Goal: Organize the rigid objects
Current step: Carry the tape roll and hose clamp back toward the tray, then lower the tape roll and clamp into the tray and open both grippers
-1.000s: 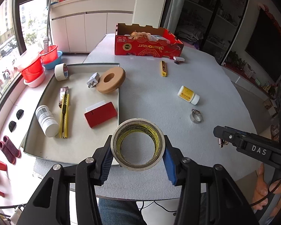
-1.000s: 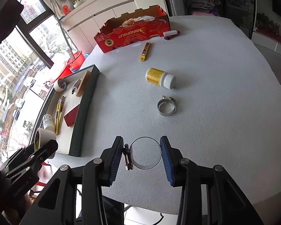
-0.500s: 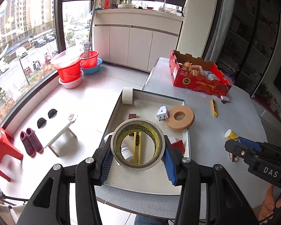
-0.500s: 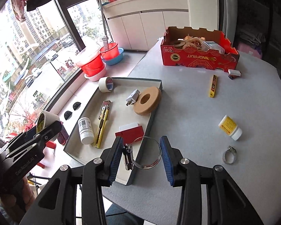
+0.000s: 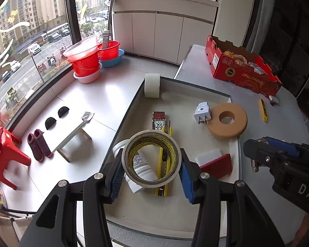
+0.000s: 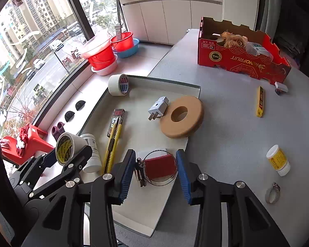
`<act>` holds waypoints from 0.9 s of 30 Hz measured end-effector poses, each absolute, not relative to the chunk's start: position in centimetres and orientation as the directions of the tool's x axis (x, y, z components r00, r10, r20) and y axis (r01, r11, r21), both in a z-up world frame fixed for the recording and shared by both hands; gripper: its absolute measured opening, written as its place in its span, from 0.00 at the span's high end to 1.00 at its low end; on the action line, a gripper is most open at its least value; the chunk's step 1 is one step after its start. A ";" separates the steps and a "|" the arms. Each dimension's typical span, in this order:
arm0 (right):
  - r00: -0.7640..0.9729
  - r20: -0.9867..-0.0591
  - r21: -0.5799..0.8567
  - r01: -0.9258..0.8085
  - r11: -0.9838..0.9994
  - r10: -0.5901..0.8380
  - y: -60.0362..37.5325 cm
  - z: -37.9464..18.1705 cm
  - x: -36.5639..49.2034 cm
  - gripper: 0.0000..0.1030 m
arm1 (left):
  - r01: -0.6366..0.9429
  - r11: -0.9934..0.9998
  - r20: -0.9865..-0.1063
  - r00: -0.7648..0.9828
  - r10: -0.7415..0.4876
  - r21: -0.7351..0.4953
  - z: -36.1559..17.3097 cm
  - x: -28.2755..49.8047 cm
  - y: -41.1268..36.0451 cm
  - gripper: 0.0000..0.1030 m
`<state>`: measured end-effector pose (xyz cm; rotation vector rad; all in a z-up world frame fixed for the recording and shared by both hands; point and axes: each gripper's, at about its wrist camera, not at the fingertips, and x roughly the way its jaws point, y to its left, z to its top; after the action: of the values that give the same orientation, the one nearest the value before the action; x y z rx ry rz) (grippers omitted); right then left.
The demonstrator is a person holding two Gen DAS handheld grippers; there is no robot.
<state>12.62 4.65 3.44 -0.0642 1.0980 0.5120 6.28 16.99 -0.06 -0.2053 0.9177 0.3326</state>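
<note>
Two views. Left wrist view: the red box (image 5: 242,70) far right on the grey surface (image 5: 257,111) reads "RINOFRUIT"; the right tool's black body shows "DAS". The left tool (image 5: 151,170) grips a cream tape roll (image 5: 151,158), yellow-printed inside, over the shallow tray (image 5: 175,210), above a white bottle (image 5: 142,168) and yellow knife (image 5: 162,164).

Right wrist view: the right tool (image 6: 155,169), jaws narrow, clasps a thin steel hose clamp (image 6: 157,168) with its screw housing at the left pad, over the tray's near right edge and a red block (image 6: 160,165). A second clamp (image 6: 273,193) and a yellow-labelled bottle (image 6: 278,160) lie right on the surface.
</note>
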 end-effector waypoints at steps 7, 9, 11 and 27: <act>0.329 -0.879 0.187 -0.427 0.885 0.345 5.5 2.0 13.9 0.59 | -0.370 0.929 -0.816 0.542 0.198 -0.021 -1.2 7.6 16.8 0.50; 0.324 -0.883 0.185 -0.427 0.885 0.341 5.7 1.8 14.2 0.59 | -0.370 0.929 -0.817 0.540 0.202 -0.015 -1.3 7.8 16.9 0.50; 0.318 -0.886 0.184 -0.428 0.885 0.338 6.0 1.5 14.3 0.59 | -0.371 0.928 -0.819 0.538 0.200 -0.017 -1.5 8.0 16.9 0.50; 0.292 -0.904 0.169 -0.429 0.887 0.313 7.3 -0.3 15.3 0.59 | -0.365 0.931 -0.826 0.525 0.204 -0.002 -2.6 8.9 16.8 0.50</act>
<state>15.34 7.27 -0.26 -0.1129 1.1747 0.4956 8.91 16.80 -2.57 -0.1829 0.9603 0.3426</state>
